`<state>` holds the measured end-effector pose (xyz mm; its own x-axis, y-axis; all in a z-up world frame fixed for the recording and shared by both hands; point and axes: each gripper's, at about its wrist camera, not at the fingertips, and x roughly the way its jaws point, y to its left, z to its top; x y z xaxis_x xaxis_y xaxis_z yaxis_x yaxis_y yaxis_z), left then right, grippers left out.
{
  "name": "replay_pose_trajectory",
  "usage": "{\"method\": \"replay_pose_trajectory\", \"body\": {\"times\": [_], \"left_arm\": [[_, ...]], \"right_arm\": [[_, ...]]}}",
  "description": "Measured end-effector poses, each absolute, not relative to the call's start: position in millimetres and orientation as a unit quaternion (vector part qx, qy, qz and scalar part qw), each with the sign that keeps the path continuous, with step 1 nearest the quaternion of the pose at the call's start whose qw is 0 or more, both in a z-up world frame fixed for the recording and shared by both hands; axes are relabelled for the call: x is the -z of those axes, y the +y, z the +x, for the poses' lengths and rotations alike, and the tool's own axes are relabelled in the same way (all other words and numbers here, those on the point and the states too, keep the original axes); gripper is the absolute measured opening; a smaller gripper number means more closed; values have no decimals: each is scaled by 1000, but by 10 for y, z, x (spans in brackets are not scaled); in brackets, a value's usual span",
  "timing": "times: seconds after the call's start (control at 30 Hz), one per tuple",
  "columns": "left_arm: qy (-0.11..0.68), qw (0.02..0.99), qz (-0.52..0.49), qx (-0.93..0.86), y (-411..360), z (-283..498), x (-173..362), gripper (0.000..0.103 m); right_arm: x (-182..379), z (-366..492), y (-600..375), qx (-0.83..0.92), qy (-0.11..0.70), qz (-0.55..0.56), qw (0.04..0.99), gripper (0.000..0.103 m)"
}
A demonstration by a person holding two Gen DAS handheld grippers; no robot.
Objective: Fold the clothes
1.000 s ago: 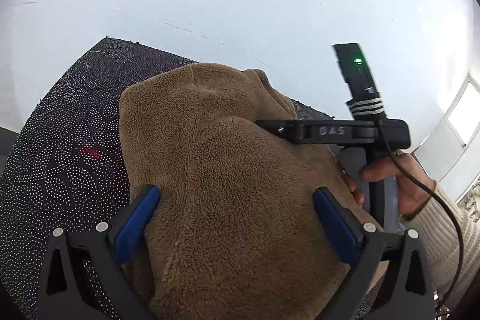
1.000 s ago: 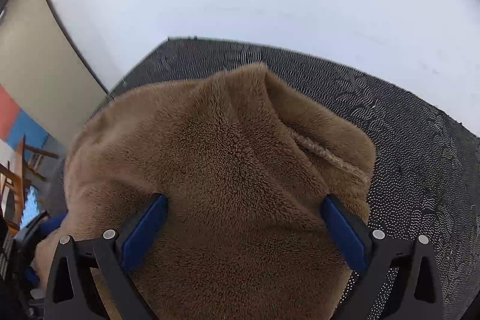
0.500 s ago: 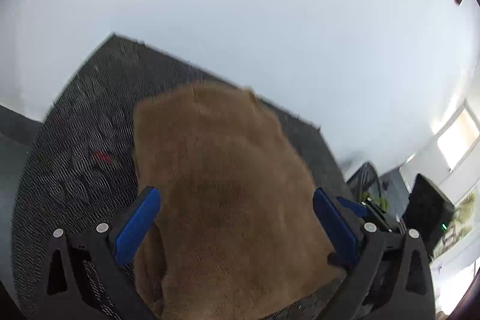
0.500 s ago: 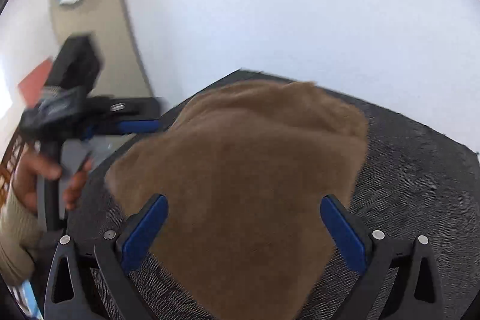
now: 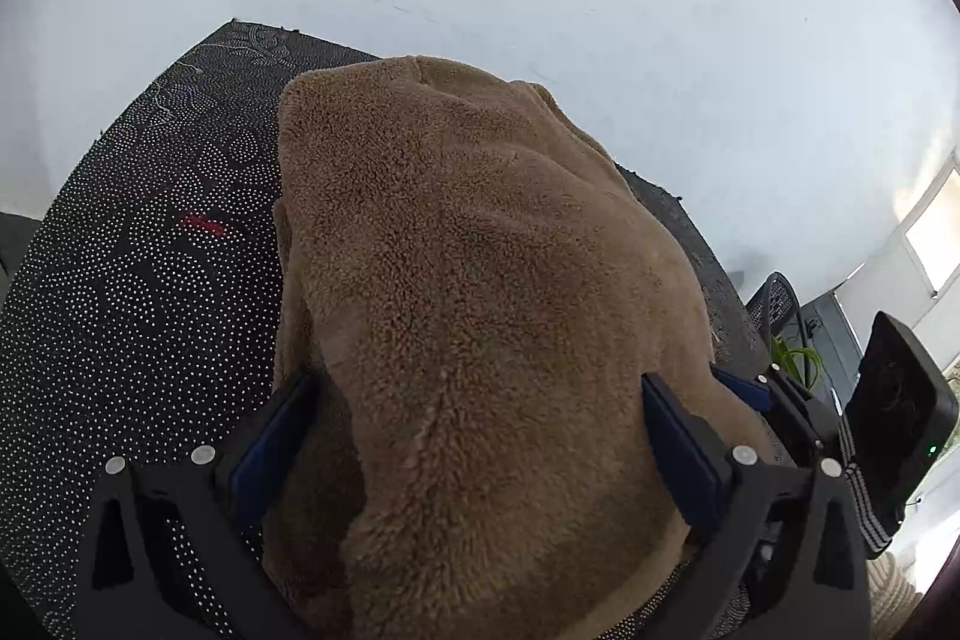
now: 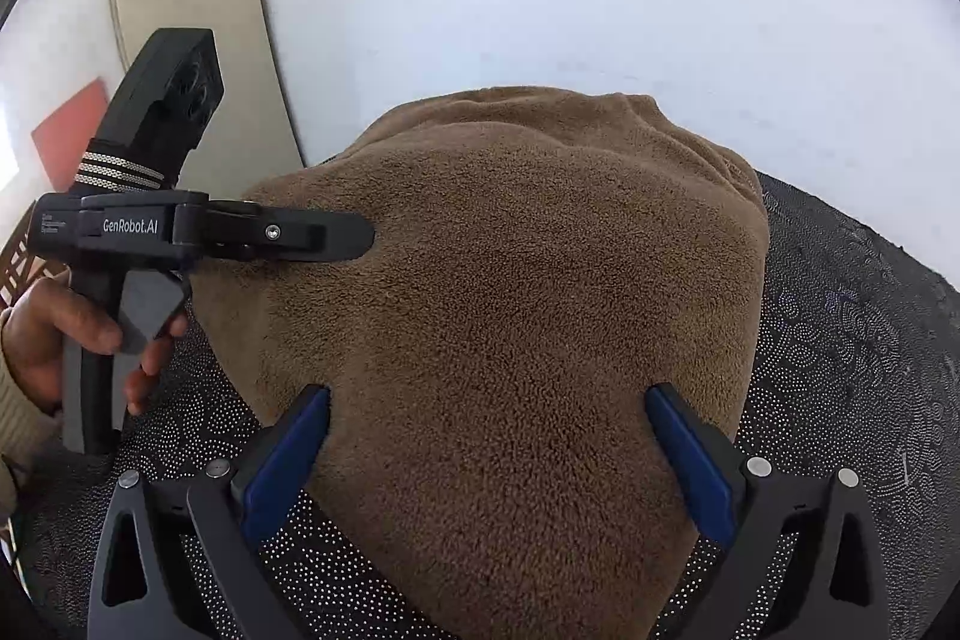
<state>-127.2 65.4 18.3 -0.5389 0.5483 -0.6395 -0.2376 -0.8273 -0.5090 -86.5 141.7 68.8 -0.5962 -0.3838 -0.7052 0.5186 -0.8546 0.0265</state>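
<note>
Now the brown fleece garment [image 5: 480,292] is laid down on the dotted mat [image 5: 150,280]. Both the left gripper [image 5: 474,436] and the right gripper [image 6: 489,448] have stayed wide open, gripping nothing; the fold seems completed.

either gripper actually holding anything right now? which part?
Nothing is held. Both the left gripper and the right gripper are open, fingers spread wide over the brown fleece garment on the dotted mat.

Brown fleece garment [image 6: 510,310] between wide jaws, left gripper [image 6: 360,238] seemingly alongside.
</note>
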Motion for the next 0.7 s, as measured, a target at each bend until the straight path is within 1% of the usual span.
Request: {"method": "replay_pose_trajectory", "body": {"times": [0.1,0.17,0.3,0.43,0.5,0.53,0.63,0.7], "left_arm": [[-192,219,-439,-850,628,-1243,-261,103],[-192,207,-441,-852,582,-1138,-378,103],[-148,203,-419,-873,602,-909,-578,103],[-108,204,-436,-869,741,-910,-452,103],[-128,207,-438,-865,701,-920,-352,103],[-138,209,-438,-863,669,-922,-322,103],[-153,214,-436,-861,605,-912,-280,103],[-154,212,-438,-860,590,-885,-301,103]], "right_arm": [[-745,-803,1437,891,95,365,251,103],[-817,-759,1415,896,84,367,234,103],[-1066,-426,1606,923,73,331,183,103],[-844,-421,1696,917,93,367,125,103],[-632,-532,1711,897,80,418,121,103],[-482,-570,1717,881,87,450,116,103],[-487,-528,1876,886,65,447,102,103],[-532,-461,1910,889,57,439,114,103]]}}
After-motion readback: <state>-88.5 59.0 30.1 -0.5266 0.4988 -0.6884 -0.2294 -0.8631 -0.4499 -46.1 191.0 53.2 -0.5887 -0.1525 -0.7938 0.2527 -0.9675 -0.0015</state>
